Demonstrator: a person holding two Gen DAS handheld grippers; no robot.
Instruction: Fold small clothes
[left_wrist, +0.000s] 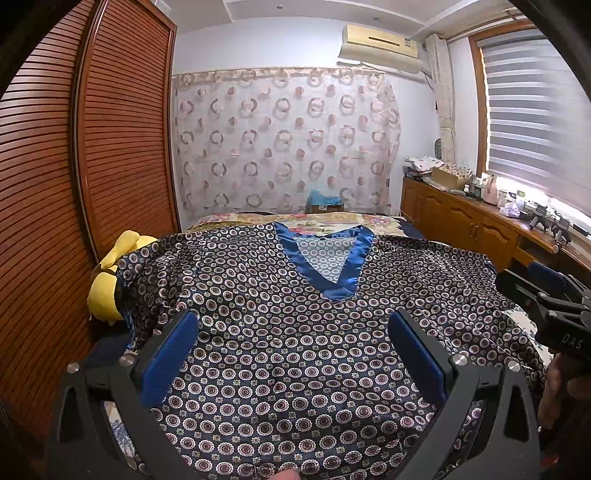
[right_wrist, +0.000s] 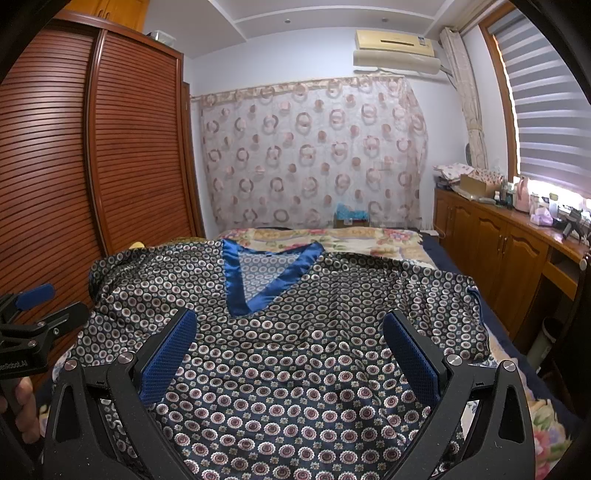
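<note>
A dark satin top (left_wrist: 288, 332) with a ring pattern and a blue V-neck trim (left_wrist: 347, 273) lies spread flat on the bed, neck pointing away from me. My left gripper (left_wrist: 293, 325) hovers open over its lower middle, nothing between the blue pads. In the right wrist view the same top (right_wrist: 295, 350) fills the foreground, and my right gripper (right_wrist: 290, 325) is open above it. Each gripper shows in the other's view: the right one (left_wrist: 546, 295) at the far right edge, the left one (right_wrist: 37, 306) at the far left edge.
A floral bedspread (right_wrist: 351, 238) covers the bed beyond the top. A yellow plush toy (left_wrist: 110, 280) lies at the bed's left side by the slatted wardrobe (left_wrist: 55, 184). A wooden cabinet (right_wrist: 498, 243) with clutter runs along the right wall under the window.
</note>
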